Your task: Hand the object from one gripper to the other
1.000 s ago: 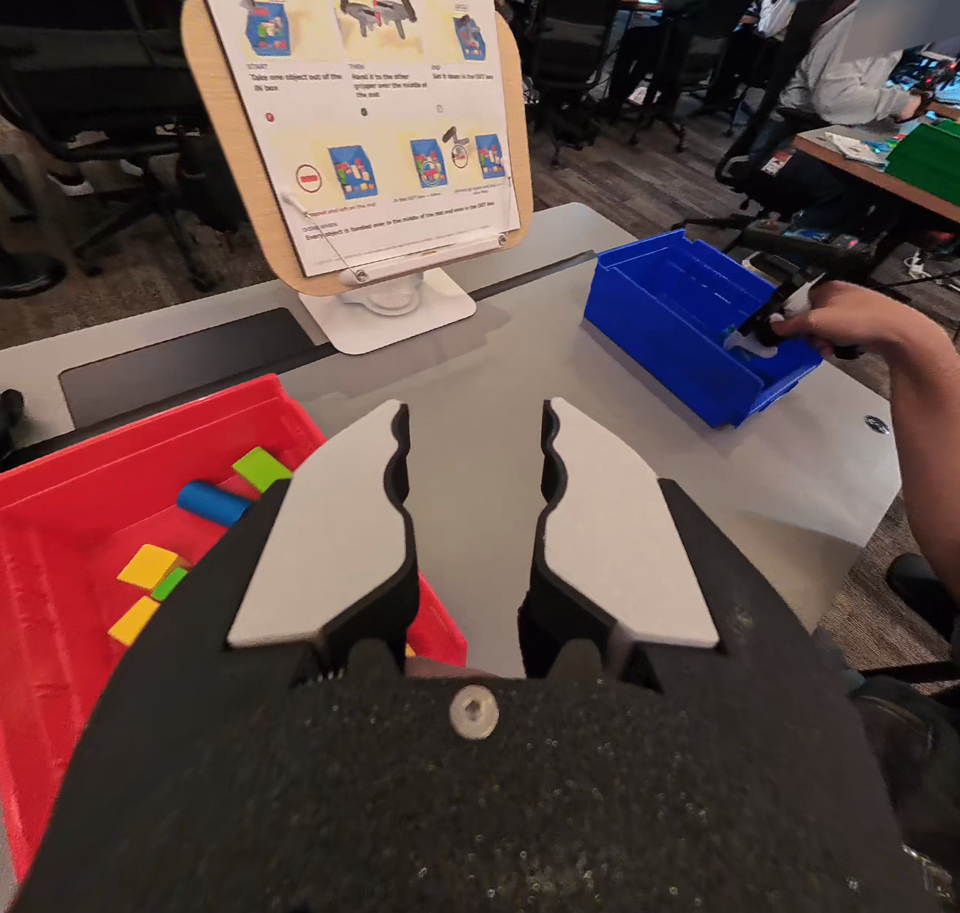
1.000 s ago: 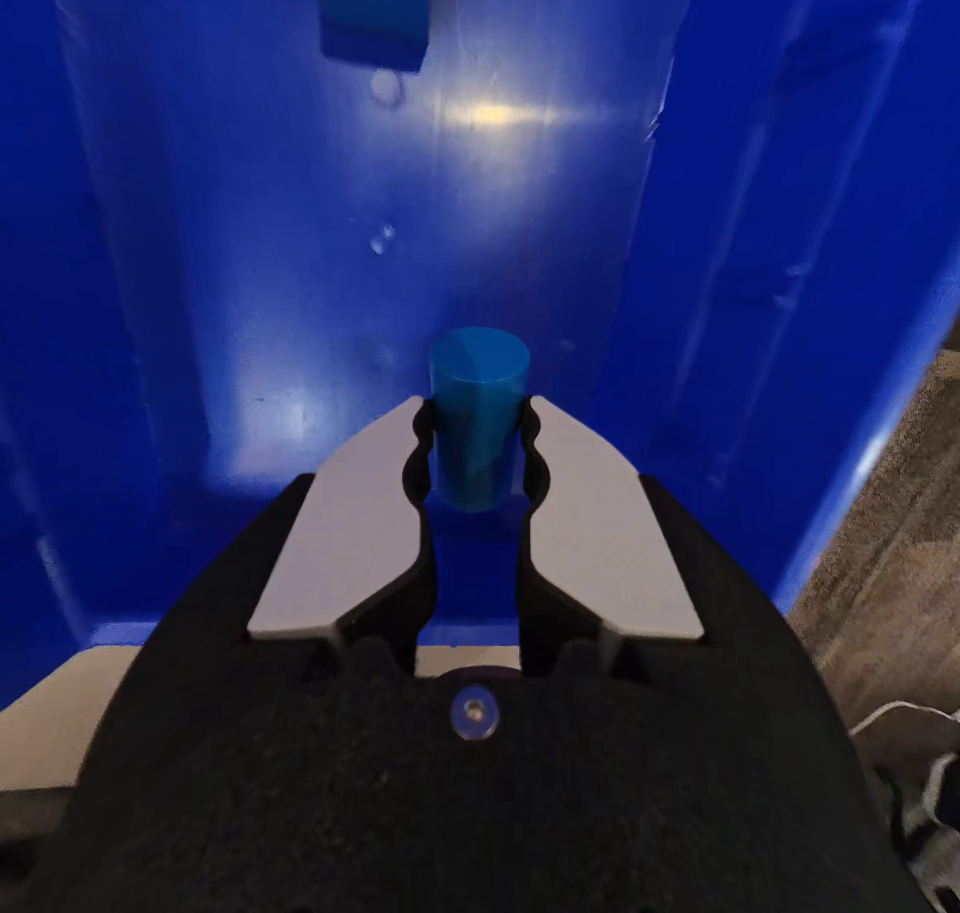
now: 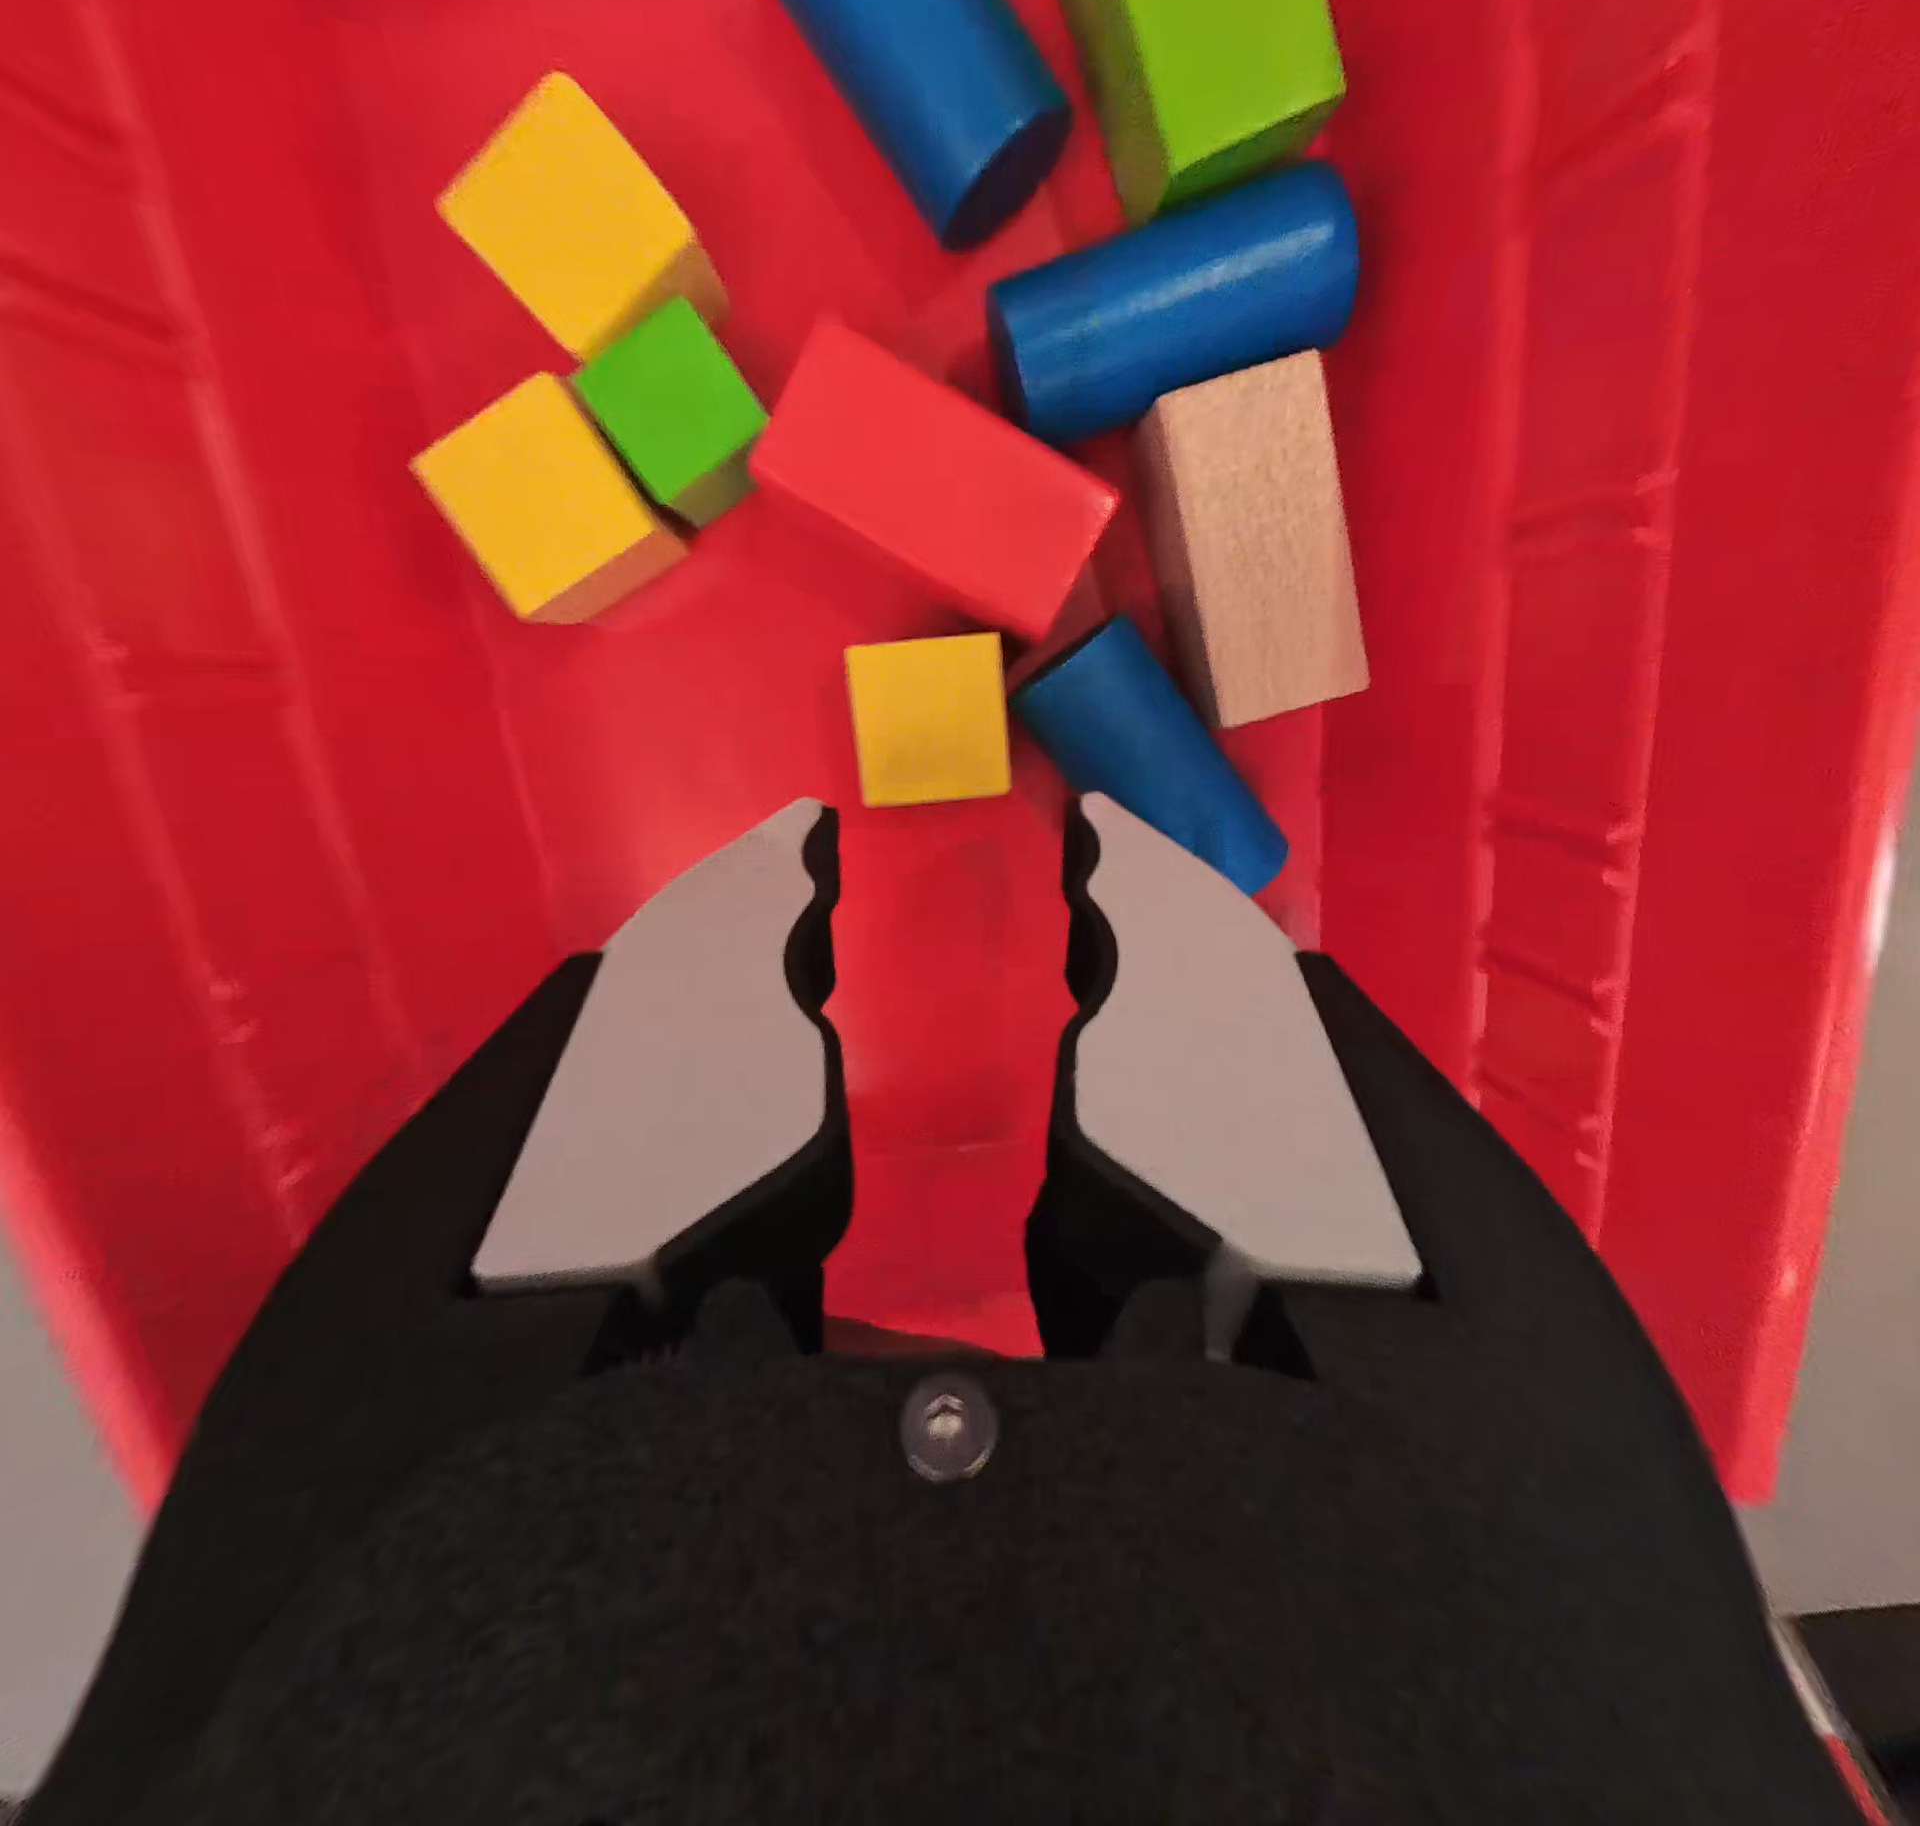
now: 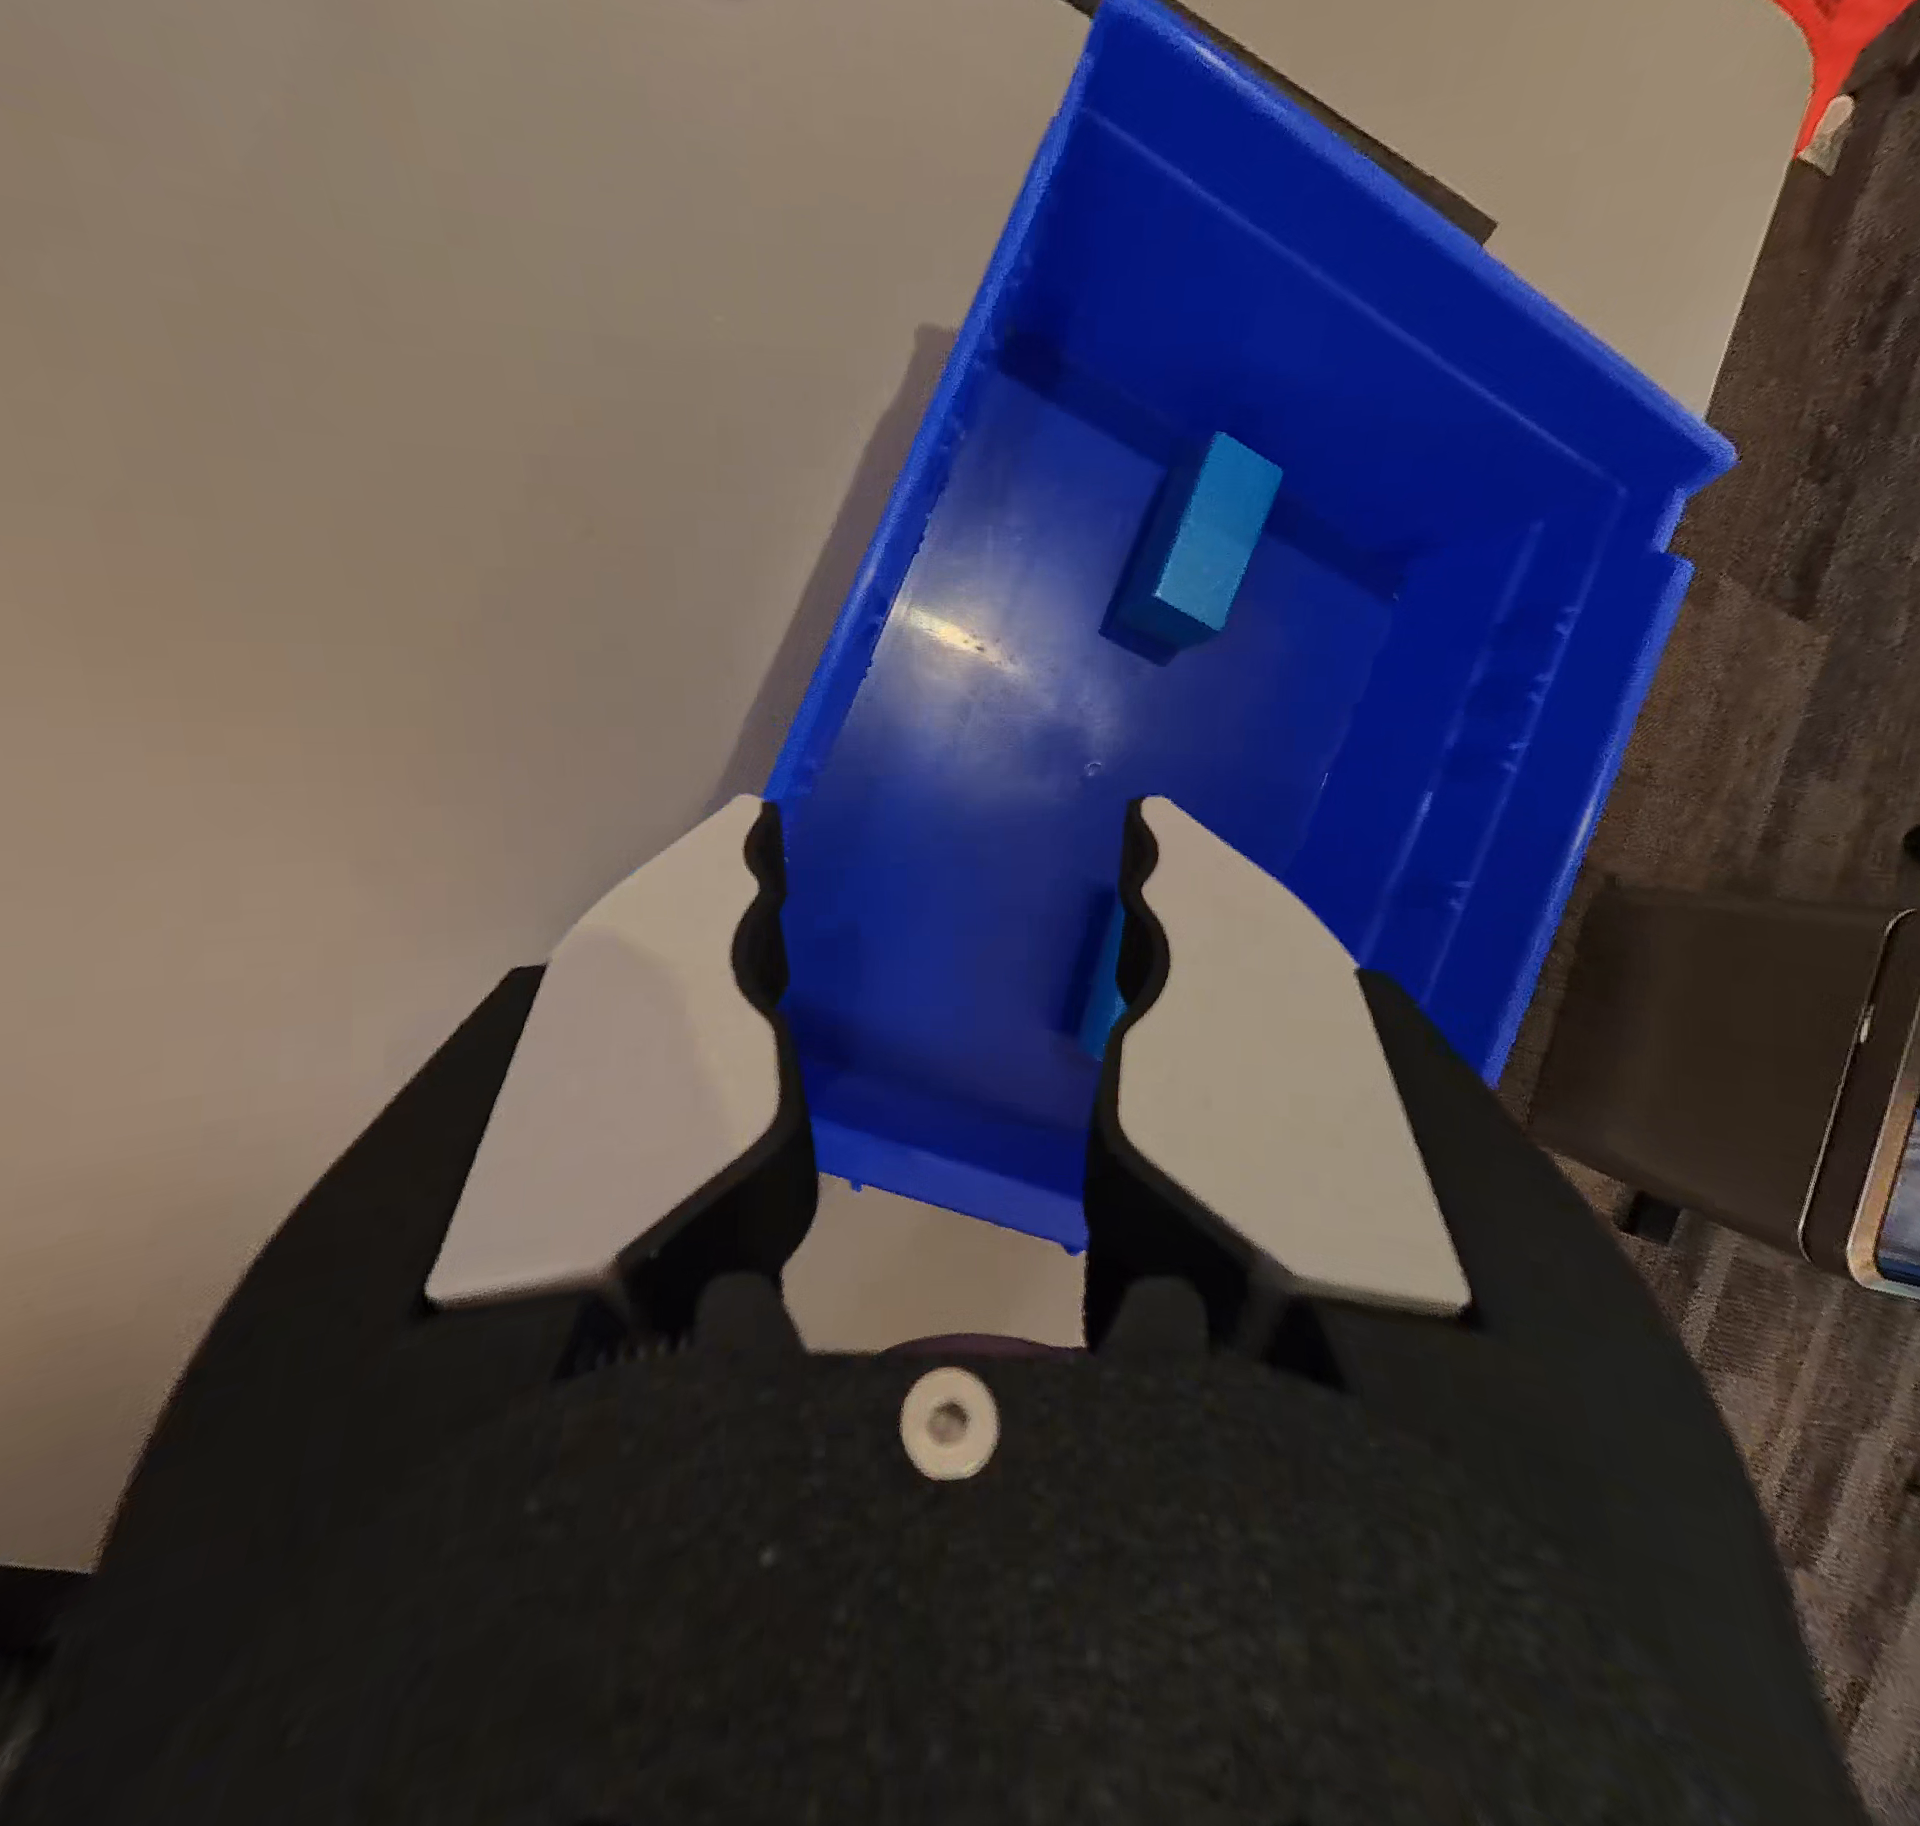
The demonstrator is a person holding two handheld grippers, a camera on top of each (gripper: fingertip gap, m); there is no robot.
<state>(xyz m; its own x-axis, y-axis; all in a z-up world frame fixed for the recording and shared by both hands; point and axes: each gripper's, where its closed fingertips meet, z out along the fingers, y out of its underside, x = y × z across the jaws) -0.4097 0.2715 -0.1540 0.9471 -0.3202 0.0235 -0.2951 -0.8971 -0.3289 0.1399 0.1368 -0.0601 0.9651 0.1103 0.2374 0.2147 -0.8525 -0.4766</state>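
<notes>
Now left claw spread, empty, small yellow cube just ahead in red bin; right claw spread, empty, over blue bin.

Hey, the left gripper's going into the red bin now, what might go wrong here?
The left gripper is open just short of the small yellow cube, which touches a blue cylinder; closing may nudge or pinch both. The red block leans close behind, so a bump might shift the pile. Motion blur suggests speed; aim may be off.

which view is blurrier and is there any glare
Left wrist view: motion blur smears the red bin walls and softens block edges, such as the small yellow cube. Right wrist view: sharper, with a bright glare patch on the blue bin floor beside the light blue block.
</notes>
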